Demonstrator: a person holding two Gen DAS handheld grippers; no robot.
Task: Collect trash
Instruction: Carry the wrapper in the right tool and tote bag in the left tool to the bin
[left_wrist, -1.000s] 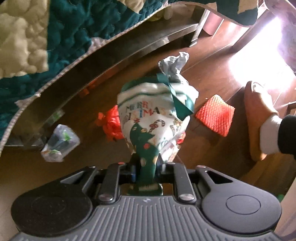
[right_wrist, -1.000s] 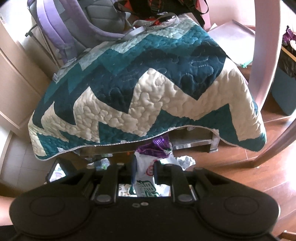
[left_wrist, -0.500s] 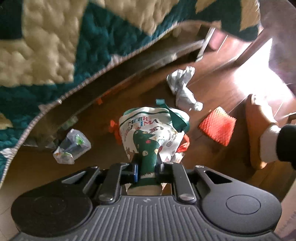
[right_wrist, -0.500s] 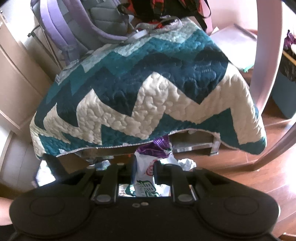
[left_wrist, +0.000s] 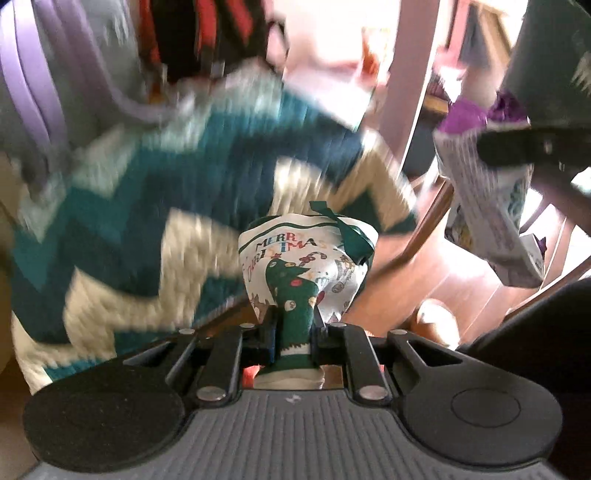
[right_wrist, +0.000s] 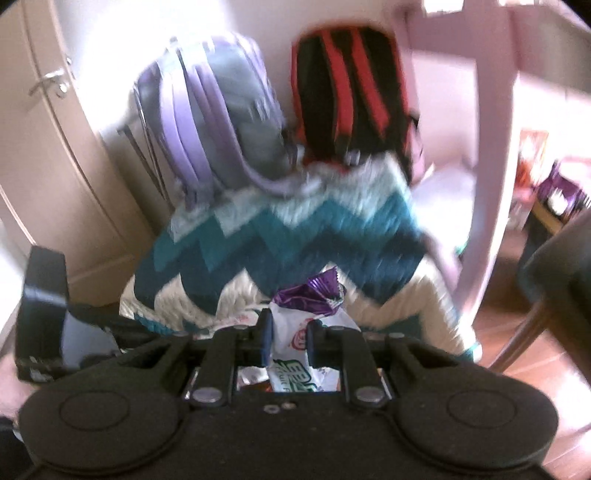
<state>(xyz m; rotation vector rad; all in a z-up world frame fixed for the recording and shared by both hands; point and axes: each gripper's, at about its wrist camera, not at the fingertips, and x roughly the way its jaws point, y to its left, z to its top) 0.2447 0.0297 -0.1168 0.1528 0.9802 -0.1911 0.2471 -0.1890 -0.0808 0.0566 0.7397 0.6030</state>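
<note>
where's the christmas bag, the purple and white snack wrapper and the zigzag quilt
christmas bag (left_wrist: 295, 258), left wrist view, on its printed white front.
purple and white snack wrapper (right_wrist: 295, 334), right wrist view, on its white middle.
zigzag quilt (right_wrist: 314, 236), right wrist view, on a teal band.

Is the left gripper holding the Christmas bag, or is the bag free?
Held. The left gripper is shut on the Christmas bag: both fingers pinch its green lower part.

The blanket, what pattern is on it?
The quilted blanket has teal, dark-blue and cream zigzags; right wrist view shows it best.
</note>
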